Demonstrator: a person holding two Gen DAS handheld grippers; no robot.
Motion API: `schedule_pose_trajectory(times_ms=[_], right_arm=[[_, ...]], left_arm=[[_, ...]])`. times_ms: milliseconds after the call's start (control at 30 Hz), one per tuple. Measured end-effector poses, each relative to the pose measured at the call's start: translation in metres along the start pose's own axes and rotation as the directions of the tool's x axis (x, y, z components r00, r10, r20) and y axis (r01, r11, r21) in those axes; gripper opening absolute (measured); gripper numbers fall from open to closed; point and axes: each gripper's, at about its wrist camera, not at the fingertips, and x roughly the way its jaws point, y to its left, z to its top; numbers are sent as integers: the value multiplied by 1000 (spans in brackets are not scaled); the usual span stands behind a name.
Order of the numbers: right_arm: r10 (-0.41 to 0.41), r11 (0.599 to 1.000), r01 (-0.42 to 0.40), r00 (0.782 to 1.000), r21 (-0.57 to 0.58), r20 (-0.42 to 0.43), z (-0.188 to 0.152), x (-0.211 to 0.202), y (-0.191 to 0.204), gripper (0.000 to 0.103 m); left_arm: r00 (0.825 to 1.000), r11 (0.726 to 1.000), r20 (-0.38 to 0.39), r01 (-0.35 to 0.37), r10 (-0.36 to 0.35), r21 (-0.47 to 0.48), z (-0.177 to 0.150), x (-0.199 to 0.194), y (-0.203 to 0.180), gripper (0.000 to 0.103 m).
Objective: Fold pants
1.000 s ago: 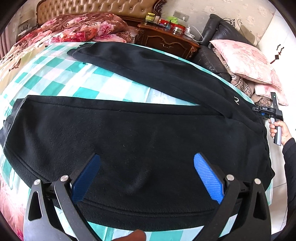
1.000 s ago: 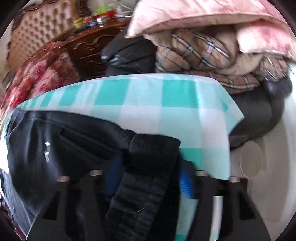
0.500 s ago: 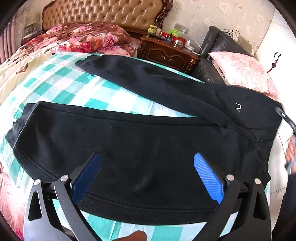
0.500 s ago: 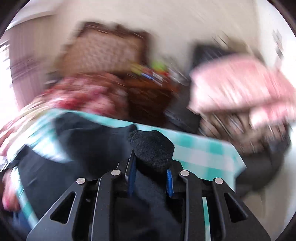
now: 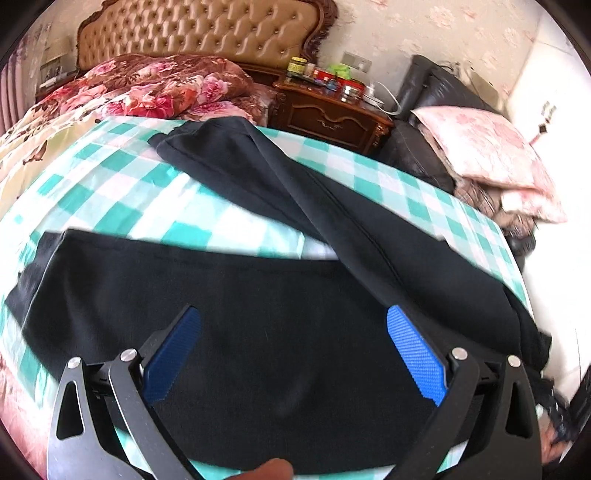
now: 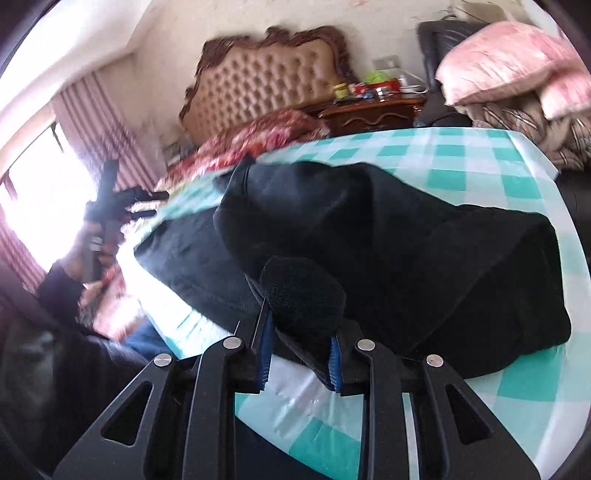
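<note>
Black pants lie on the teal checked sheet of a bed. The near leg spreads under my left gripper, which hovers open just above it with nothing between its blue pads. The far leg runs from the upper left down to the right, its waist end raised and drawn over the near leg. In the right wrist view my right gripper is shut on a bunched fold of the pants at the waist and holds it off the sheet. The left gripper shows at the far left, held by a hand.
A floral quilt and a tufted headboard stand at the back. A wooden nightstand with jars is beside a black sofa piled with pink pillows. The bed's right edge drops to a white floor.
The right gripper has swept the waist end of the pants across the bed, swinging the far leg toward the near one. The left gripper rose a little and stayed open.
</note>
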Motion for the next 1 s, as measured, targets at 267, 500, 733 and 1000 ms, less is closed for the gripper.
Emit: schedule_pose_trajectory(times_ms=[267, 500, 733, 1000], right_arm=[[-19, 1000, 19, 1000, 0, -9, 4, 0, 4, 27], [-40, 999, 40, 999, -9, -19, 4, 1, 9, 27], [-132, 990, 132, 991, -41, 23, 39, -12, 0, 27], [-474, 879, 471, 846, 72, 244, 92, -42, -29, 30]], left_arm=[[983, 967, -52, 163, -176, -194, 103, 96, 38, 78], [949, 912, -174, 185, -262, -366, 137, 184, 53, 54], [929, 870, -78, 306, -361, -386, 160, 153, 59, 5], [914, 849, 87, 402, -397, -342, 71, 9, 78, 5]])
